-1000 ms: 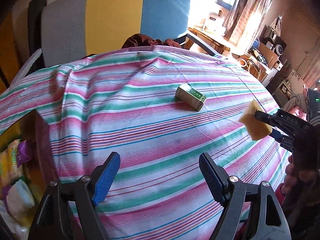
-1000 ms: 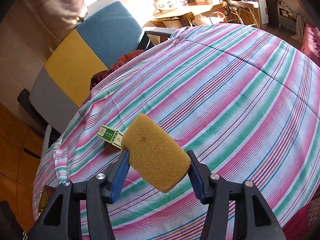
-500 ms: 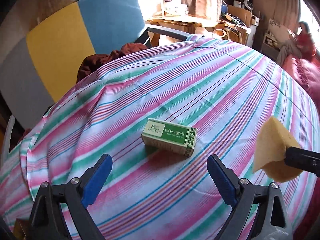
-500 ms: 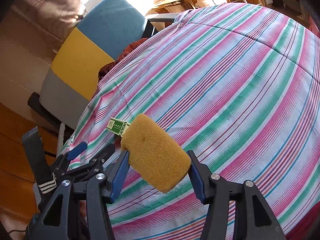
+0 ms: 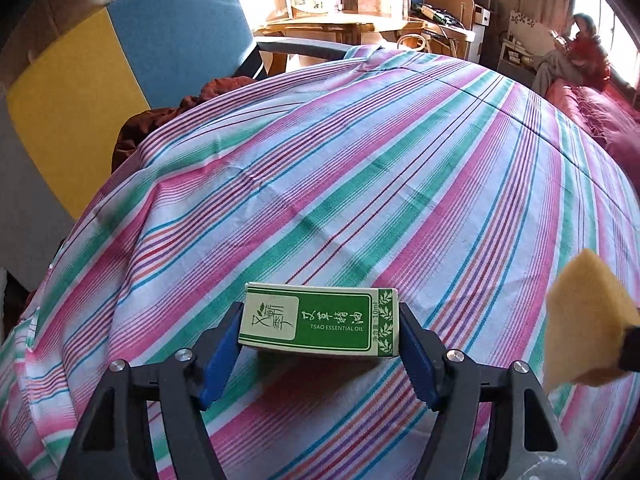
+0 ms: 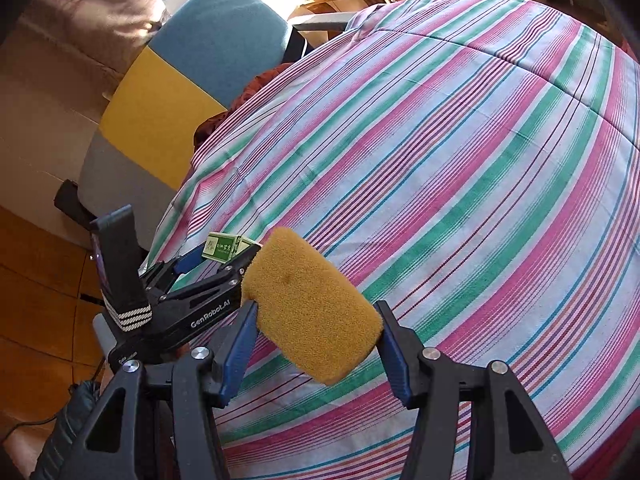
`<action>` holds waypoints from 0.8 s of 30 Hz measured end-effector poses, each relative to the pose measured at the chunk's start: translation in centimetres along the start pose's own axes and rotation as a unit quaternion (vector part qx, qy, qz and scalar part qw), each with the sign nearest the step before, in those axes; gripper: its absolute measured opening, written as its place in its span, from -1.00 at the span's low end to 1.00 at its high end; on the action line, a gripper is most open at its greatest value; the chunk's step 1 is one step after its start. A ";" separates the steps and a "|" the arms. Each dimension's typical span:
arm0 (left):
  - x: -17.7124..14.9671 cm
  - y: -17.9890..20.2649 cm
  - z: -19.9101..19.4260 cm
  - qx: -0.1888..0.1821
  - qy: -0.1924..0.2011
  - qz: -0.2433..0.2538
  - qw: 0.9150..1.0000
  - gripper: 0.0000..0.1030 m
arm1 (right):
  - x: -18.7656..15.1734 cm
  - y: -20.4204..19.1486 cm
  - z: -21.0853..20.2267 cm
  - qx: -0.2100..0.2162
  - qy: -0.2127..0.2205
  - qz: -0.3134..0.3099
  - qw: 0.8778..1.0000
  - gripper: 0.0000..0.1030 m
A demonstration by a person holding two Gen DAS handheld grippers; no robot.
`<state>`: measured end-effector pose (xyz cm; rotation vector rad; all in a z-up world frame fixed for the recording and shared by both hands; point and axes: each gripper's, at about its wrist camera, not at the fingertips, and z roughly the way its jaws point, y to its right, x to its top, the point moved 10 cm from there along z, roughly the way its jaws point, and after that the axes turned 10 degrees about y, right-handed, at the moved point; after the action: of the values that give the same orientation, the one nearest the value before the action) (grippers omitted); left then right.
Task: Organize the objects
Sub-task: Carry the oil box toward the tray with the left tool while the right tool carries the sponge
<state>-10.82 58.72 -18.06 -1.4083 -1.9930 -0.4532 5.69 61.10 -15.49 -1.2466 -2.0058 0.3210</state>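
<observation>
Left gripper (image 5: 320, 350) moved in, now straddling box (image 5: 320, 322); sponge (image 6: 310, 306) still clamped.

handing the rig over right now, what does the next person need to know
Left gripper: jaws around the ends of the green essential oil box, which lies on the striped cloth; contact looks made, but a firm clamp or lift isn't clear.
Right gripper: shut on the yellow sponge, held above the cloth, right of the box.
Done: sponge picked up, box reached.
Left: secure and lift the box, then place both items. No destination is visible in either view.
</observation>
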 end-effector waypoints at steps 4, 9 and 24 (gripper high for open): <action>-2.8 -1.1 -3.4 0.020 0.002 -0.058 0.998 0.41 | -0.8 -1.1 0.6 0.005 -0.017 -0.027 0.999 0.12; -8.1 -1.1 -8.7 0.062 -0.009 -0.107 0.992 0.41 | -2.0 -3.0 1.3 0.017 -0.038 -0.077 0.996 0.12; -16.9 0.6 -13.9 0.096 0.005 -0.155 0.983 0.42 | -6.5 -5.3 3.3 0.008 -0.109 -0.188 0.976 0.30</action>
<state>-2.38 38.61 -19.41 -0.9810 -2.1928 -0.3868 1.55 53.45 -17.81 -0.8235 -2.3685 0.2966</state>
